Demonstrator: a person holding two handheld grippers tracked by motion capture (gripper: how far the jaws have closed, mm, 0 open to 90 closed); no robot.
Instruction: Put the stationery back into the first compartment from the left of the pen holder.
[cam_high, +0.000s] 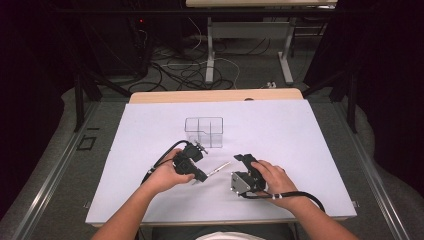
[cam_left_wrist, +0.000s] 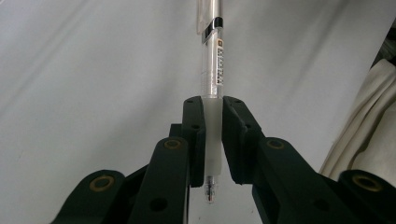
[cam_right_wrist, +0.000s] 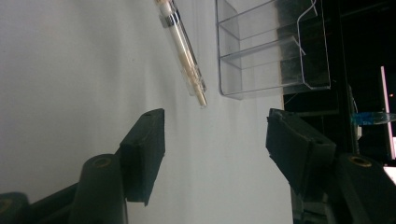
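Note:
A clear plastic pen (cam_left_wrist: 215, 70) is clamped between the pads of my left gripper (cam_left_wrist: 214, 105), which grips its white grip section; the writing tip points back toward the camera. In the high view the left gripper (cam_high: 202, 175) holds the pen (cam_high: 219, 168) just above the white table, pointing right. My right gripper (cam_high: 243, 159) is a short way to the right of the pen's free end. In the right gripper view its jaws (cam_right_wrist: 215, 123) stand apart with nothing between them. The pen's free end (cam_right_wrist: 184, 51) lies ahead of them, up and to the left.
A clear plastic organizer box (cam_high: 204, 131) with compartments stands on the white table sheet (cam_high: 300, 150) just beyond both grippers, also seen in the right gripper view (cam_right_wrist: 271, 46). A person's light garment (cam_left_wrist: 369, 121) is at the near table edge. Cables and desk legs lie on the floor behind.

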